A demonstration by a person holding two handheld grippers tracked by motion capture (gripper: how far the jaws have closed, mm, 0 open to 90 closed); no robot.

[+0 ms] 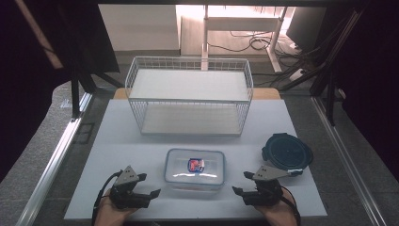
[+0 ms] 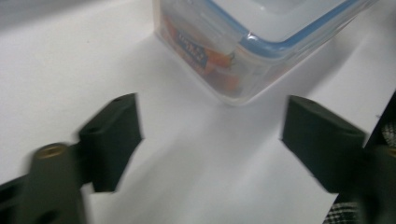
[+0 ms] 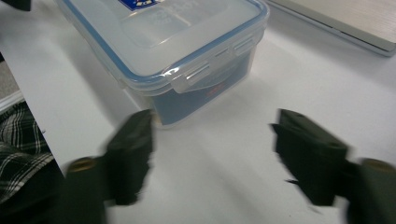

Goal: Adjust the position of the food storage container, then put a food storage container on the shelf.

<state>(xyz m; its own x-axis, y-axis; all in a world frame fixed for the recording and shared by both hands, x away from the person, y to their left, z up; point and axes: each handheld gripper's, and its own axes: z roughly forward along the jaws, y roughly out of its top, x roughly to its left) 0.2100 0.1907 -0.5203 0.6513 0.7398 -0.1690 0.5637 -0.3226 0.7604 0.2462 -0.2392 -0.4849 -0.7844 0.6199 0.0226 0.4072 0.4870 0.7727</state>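
A clear plastic box [image 1: 195,170] with a blue-sealed snap lid sits near the front middle of the white table [image 1: 122,136], with something red and blue inside it. My left gripper [image 1: 150,184] rests to the box's left, its jaws open and empty. In the left gripper view the box's corner [image 2: 243,51] lies just ahead of the left gripper [image 2: 212,140]. My right gripper [image 1: 240,182] stands to the box's right, also open and empty. The right gripper view shows the box's latched end [image 3: 187,56] in front of the right gripper [image 3: 212,149].
A white two-tier wire rack [image 1: 188,94] stands behind the box at the table's back. A dark round lidded container [image 1: 287,151] lies at the right, just beyond my right gripper. Metal rails run along both sides of the table.
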